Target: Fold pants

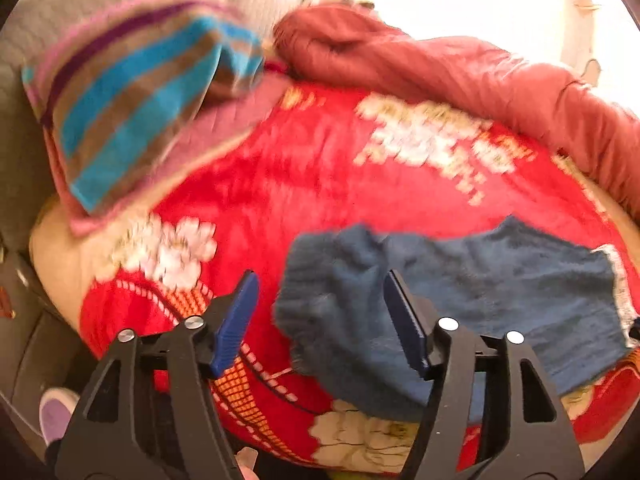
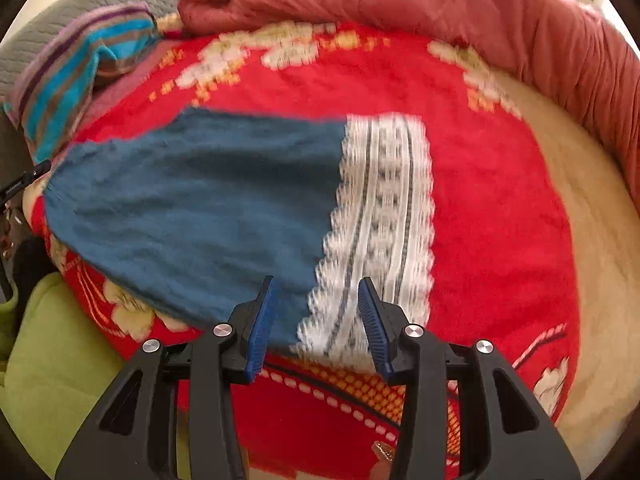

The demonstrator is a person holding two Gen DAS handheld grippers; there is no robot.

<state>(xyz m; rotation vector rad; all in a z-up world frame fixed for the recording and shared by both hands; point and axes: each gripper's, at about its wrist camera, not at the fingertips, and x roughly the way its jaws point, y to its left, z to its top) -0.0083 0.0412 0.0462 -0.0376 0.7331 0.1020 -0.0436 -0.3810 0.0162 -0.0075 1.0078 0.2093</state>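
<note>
The pants are small blue knit ones with a white lace band at one end, lying flat on a red flowered blanket. In the left wrist view the pants show their bunched blue end at lower right. My left gripper is open, its jaws on either side of that bunched end, holding nothing. My right gripper is open above the near edge where the blue knit meets the lace band, holding nothing.
A striped blue, brown and pink pillow lies at the far left. A rolled reddish quilt runs along the back and right. A green cloth lies at the lower left beside the bed.
</note>
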